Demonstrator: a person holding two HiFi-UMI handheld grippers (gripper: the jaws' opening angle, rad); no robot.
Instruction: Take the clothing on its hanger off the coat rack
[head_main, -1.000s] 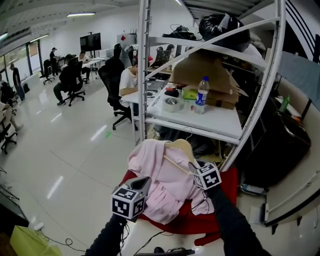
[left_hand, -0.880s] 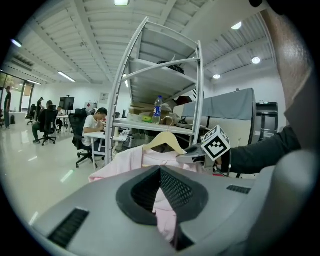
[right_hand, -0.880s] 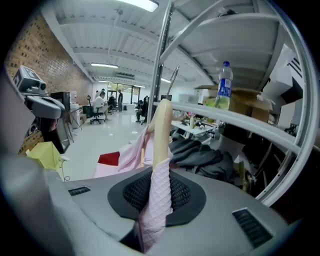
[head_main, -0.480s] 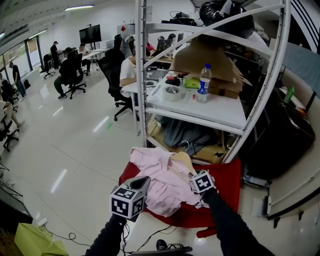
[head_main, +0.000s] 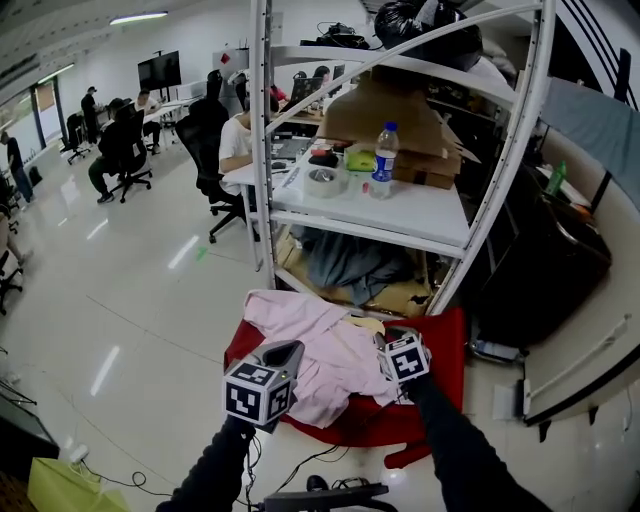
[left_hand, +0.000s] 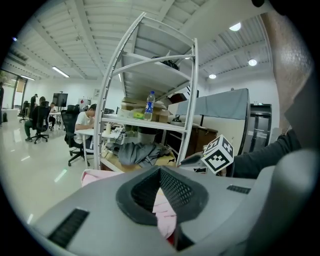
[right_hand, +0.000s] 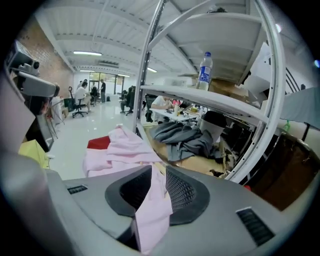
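Water bottle (head_main: 382, 160) near tape roll (head_main: 322, 181) on white shelf (head_main: 425, 218); grey cloth (head_main: 345, 265) heaped below; black bag (head_main: 405, 20) topmost.

My left claw (head_main: 283, 352) and right claw (head_main: 388, 338) in smooth grey plastic, black mesh-textured pads (left_hand: 176, 188) inside, dark slotted vents (left_hand: 70, 227) on top, a white marker cube (head_main: 258, 392) of black squares on each, long black sleeves (head_main: 452, 440) just behind the marker cube

My head camera sits high up and looks steeply down at my left gripper (head_main: 289, 348) and right gripper (head_main: 388, 338). Each gripper's camera sits close behind its own jaws and looks along them. All three views share the pink clothing (head_main: 322, 345) by my jaws and the white rack (head_main: 262, 150) past them.
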